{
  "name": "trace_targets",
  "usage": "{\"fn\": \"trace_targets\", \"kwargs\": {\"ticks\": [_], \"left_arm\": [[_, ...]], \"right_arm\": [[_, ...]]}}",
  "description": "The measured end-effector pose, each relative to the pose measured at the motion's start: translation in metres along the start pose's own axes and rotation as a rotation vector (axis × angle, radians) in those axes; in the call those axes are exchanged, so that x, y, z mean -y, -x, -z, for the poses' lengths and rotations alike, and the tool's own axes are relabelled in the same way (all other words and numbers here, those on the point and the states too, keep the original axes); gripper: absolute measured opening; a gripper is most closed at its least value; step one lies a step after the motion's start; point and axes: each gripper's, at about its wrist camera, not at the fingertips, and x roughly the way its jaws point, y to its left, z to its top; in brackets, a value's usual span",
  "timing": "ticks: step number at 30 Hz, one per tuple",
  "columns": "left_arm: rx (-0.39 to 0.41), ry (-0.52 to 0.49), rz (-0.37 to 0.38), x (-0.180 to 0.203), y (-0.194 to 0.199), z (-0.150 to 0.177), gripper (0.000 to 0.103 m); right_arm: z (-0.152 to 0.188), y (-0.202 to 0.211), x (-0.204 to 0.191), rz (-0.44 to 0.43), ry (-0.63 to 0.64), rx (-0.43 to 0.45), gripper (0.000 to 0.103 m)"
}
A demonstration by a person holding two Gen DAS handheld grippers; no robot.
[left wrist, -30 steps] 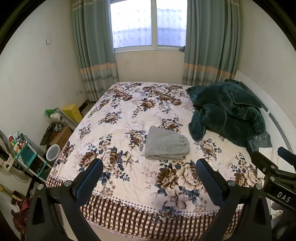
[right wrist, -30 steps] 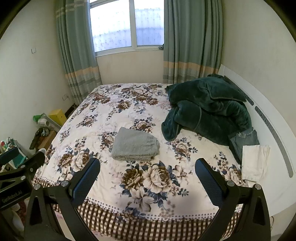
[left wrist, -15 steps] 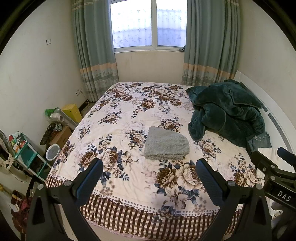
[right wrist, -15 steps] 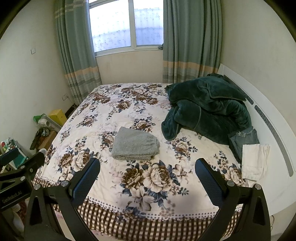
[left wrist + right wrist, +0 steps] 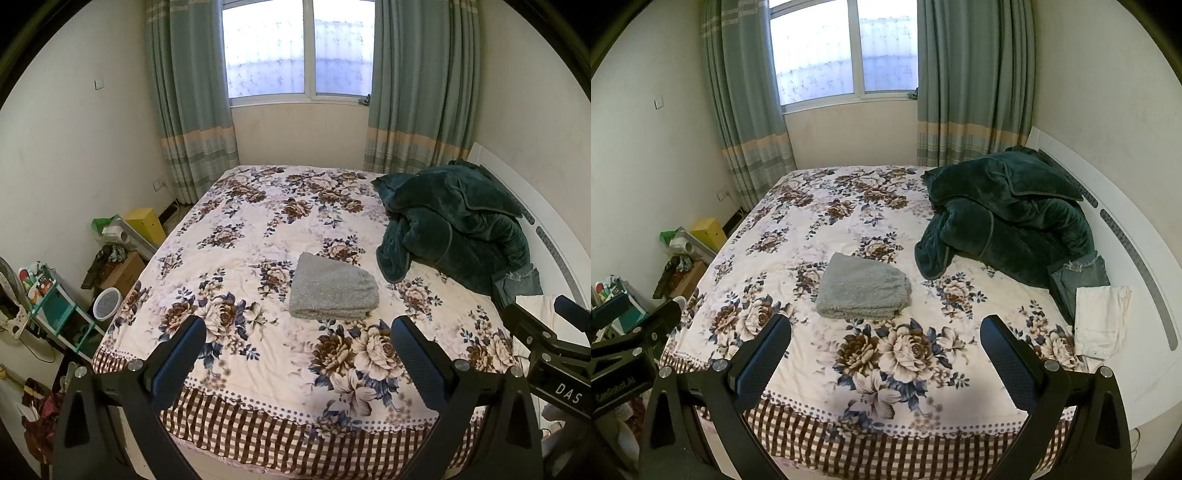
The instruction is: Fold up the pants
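Grey fleece pants (image 5: 333, 291) (image 5: 863, 290) lie folded into a compact stack near the middle of the flowered bed (image 5: 258, 229) (image 5: 812, 221). My left gripper (image 5: 297, 354) hangs open above the bed's foot edge, well short of the stack, nothing between its fingers. My right gripper (image 5: 884, 352) is likewise open and empty at the foot edge; its body shows at the right of the left wrist view. Folded jeans (image 5: 1078, 280) and a folded white garment (image 5: 1099, 319) lie by the bed's right edge.
A bulky dark green blanket (image 5: 454, 225) (image 5: 1004, 214) is heaped on the bed's right side against the white headboard (image 5: 1126, 229). Left of the bed stand a yellow box (image 5: 146, 225), a cardboard box, a white bin (image 5: 107, 302) and a teal shelf (image 5: 55, 314). Curtains flank the window.
Both grippers have shifted very slightly; the folded grey pants and the other clothes stay where they were.
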Motion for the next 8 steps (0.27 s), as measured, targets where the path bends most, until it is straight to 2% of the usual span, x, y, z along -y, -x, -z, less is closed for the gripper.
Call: {"fn": "trace_targets", "kwargs": {"ticks": [8], "left_arm": [[0.02, 0.003, -0.011, 0.0022, 0.0079, 0.004, 0.102]], "right_arm": [[-0.0001, 0.0006, 0.0001, 0.002, -0.001, 0.0, 0.103]]}}
